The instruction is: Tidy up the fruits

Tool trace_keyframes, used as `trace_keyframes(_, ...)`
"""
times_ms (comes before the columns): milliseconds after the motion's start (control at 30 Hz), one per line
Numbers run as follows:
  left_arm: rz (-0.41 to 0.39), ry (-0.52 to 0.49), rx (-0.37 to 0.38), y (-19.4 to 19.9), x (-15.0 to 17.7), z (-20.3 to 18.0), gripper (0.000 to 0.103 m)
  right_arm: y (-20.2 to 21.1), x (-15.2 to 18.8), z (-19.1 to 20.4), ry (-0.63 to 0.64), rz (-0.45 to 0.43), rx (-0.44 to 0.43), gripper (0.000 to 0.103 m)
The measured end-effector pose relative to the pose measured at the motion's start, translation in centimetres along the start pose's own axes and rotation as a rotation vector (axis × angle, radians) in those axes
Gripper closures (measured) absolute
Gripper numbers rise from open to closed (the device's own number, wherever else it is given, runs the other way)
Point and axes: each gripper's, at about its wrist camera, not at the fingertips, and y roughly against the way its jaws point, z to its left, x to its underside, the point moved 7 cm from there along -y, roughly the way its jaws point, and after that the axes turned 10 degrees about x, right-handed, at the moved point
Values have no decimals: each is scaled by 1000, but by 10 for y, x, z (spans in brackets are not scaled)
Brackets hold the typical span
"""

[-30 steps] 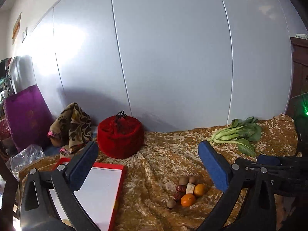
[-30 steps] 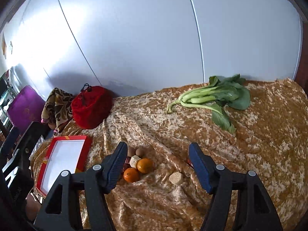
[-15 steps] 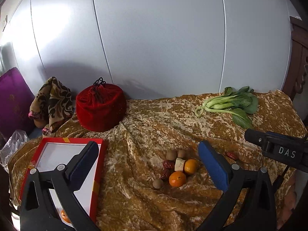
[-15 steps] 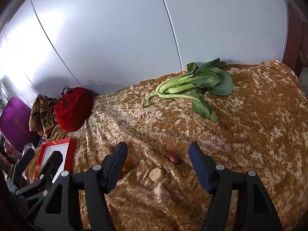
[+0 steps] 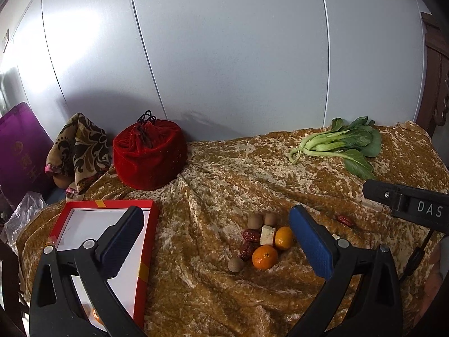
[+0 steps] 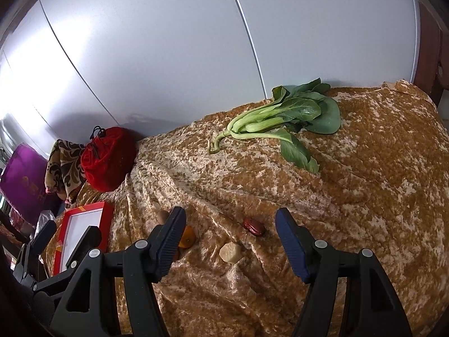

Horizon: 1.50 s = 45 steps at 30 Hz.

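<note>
Over the gold velvet cloth [image 5: 213,185] covering the tabletop, the left gripper [image 5: 216,241] hung with its jaws spread wide and nothing between them. Its blue pads [image 5: 311,248] framed the fruit cluster [image 5: 262,243]: two oranges [image 5: 264,257], a few red dates [image 5: 251,235], a pale cube [image 5: 267,235] and three small brown round fruits [image 5: 254,220], all packed close together and lying just left of the right-hand pad, ahead of the gripper and clear of it. Left of the cluster, partly behind the other pad, sat the red tray [image 5: 147,241] with a white floor, and an orange showed at its near end. The right gripper [image 6: 230,238] was likewise gaping and empty; a lone red date [image 6: 254,227] and a pale lump [image 6: 230,252] lay on the cloth between its pads, a little ahead of the tips, neither one touched. An orange [image 6: 187,237] from the cluster peeked out just beside its left pad. Behind the cluster, near the grey wall panels, a red velvet pouch [image 5: 150,158] stood beside a patterned cloth [image 5: 80,151], and a bok choy [image 6: 283,123] lay well apart toward the far right of the cloth.
</note>
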Motion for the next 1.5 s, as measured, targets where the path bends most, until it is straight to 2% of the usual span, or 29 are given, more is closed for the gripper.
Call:
trace_keyframes(600,-15,22,-29,1,2,16,0,-4,3,7,8,9,1,34)
trace_keyframes(1100,-3,28,-1,-5,5,12,0,-6,6,9,19,23,0,34)
trace_keyframes(1500,-63,29,0,5,-2,11,0,-5,7,11,22,20,-2,34)
